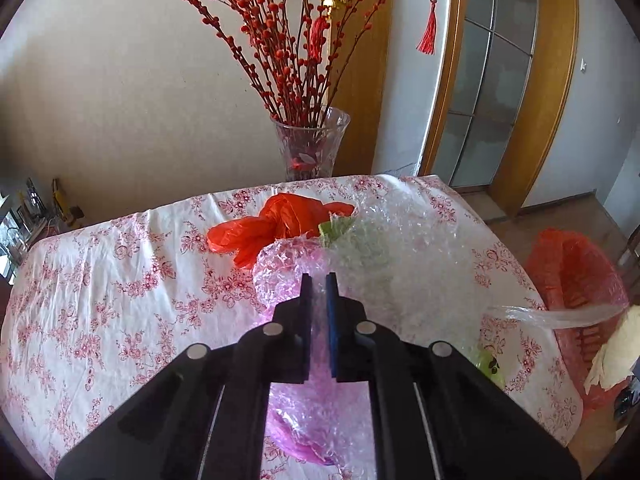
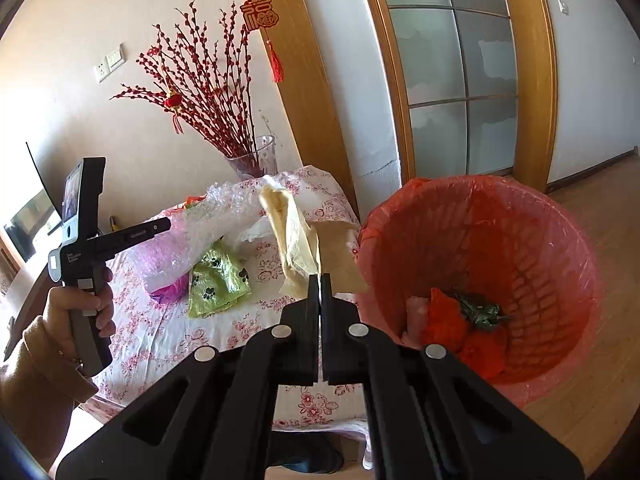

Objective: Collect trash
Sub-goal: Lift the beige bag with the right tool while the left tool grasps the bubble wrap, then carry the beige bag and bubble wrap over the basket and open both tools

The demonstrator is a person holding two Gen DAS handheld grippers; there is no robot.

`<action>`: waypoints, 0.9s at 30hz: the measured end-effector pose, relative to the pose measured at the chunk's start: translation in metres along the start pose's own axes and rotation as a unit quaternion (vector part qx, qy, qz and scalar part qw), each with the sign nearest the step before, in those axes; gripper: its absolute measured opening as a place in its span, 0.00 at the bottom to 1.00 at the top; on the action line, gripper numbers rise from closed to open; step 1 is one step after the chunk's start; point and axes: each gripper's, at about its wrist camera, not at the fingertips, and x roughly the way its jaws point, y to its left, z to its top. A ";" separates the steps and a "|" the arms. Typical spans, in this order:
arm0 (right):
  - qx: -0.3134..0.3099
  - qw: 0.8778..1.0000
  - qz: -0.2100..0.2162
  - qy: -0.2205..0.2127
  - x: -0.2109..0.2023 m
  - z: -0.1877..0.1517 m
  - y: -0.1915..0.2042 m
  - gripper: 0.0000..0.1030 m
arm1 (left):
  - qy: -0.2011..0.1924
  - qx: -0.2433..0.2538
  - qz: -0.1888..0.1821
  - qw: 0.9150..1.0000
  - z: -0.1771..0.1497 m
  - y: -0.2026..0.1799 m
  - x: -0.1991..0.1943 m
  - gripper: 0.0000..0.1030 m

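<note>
Meanwhile the right tongs (image 2: 320,280) pinch a limp cream paper wrapper (image 2: 290,236) beside the red-lined bin (image 2: 560,240), while the left tongs (image 1: 319,280) apparently clamp light, slippery clear bubble wrap (image 1: 392,240) over the tabletop (image 1: 100,280).

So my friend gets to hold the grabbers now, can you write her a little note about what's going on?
Left gripper: jaws shut on the bubble wrap, which is partly lifted off the table.
Right gripper: jaws shut on the yellowish bag, held up beside the trash basket.
Done: some red and dark green trash already lies in the basket.
Left: drop the yellowish bag in, then the bubble wrap. The orange bag and green paw-print bag are on the table to collect.
</note>
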 end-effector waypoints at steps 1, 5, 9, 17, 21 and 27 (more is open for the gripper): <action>0.000 1.000 -0.001 -0.003 -0.003 0.001 -0.001 0.01 | -0.004 -0.004 -0.004 1.000 0.000 0.002 -0.004 0.07; 0.001 1.000 -0.010 -0.018 -0.013 0.003 -0.004 0.01 | -0.022 -0.015 -0.020 0.999 -0.001 0.008 -0.023 0.06; 0.002 1.000 -0.016 -0.026 -0.019 0.006 -0.007 0.01 | -0.043 -0.019 -0.032 0.998 0.001 0.011 -0.045 0.06; 0.007 0.999 -0.022 -0.032 -0.024 0.007 -0.014 0.01 | -0.078 -0.017 -0.052 0.995 0.002 0.004 -0.078 0.06; 0.007 0.999 -0.029 -0.037 -0.028 0.009 -0.019 0.01 | -0.091 -0.009 -0.065 0.994 0.004 -0.006 -0.089 0.06; 0.011 0.998 -0.041 -0.044 -0.034 0.016 -0.032 0.01 | -0.114 0.005 -0.097 0.989 0.013 -0.034 -0.110 0.06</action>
